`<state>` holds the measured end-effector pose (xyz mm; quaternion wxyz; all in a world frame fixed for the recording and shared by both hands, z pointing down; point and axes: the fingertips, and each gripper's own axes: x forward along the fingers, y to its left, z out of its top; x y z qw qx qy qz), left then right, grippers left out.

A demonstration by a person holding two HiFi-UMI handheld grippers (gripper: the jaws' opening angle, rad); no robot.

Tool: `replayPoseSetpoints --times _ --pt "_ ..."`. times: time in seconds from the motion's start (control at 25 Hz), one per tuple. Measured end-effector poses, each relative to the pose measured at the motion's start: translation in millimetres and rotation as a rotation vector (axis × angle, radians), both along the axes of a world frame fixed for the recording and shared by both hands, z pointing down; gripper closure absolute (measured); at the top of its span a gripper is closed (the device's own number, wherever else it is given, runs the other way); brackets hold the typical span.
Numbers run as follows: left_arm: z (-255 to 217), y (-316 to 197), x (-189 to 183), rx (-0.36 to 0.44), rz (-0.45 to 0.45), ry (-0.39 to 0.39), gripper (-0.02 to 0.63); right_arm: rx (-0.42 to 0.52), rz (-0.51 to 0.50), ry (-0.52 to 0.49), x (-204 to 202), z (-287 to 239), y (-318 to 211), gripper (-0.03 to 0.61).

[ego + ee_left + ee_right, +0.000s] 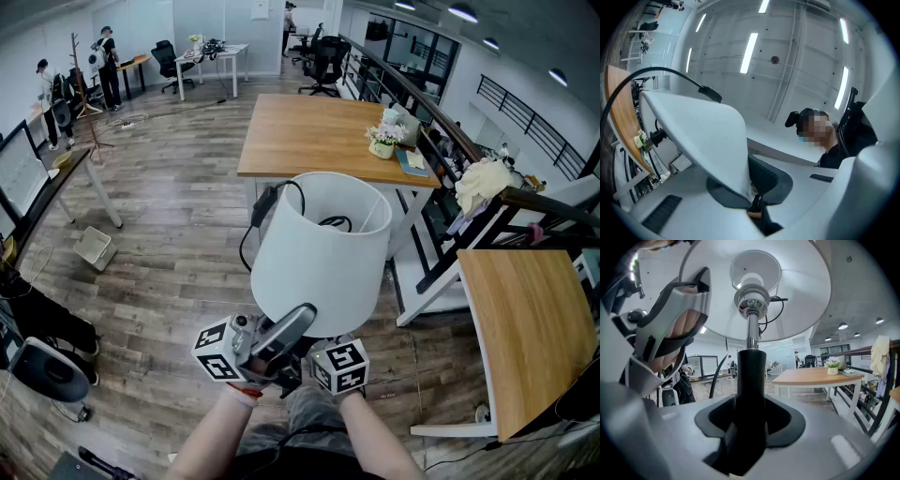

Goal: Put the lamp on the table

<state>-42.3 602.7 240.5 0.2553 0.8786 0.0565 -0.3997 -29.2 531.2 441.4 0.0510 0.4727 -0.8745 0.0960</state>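
Observation:
The lamp is held in the air in front of me, and its white shade fills the middle of the head view. My right gripper is shut on the lamp's black stem, under the shade. My left gripper is shut on the shade's lower rim; it also shows in the head view. My right gripper is partly hidden beneath the shade. A black cord hangs off the shade's left side. The wooden table stands beyond the lamp.
On the table's right end are a flower pot and a book. A second wooden table stands at my right, behind a black railing. A white bin lies on the floor at left. People stand far back left.

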Motion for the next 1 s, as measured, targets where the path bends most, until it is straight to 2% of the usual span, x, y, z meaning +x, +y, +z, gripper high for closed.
replayPoseSetpoints --times 0.36,1.0 --pt "6.6 -57.0 -4.9 0.013 0.008 -0.001 0.615 0.013 0.003 -0.005 -4.8 4.8 -60.3 0.390" --pt "12.9 -244.2 26.9 -0.013 -0.014 -0.018 0.615 -0.009 -0.031 -0.023 20.6 9.1 -244.6 0.388"
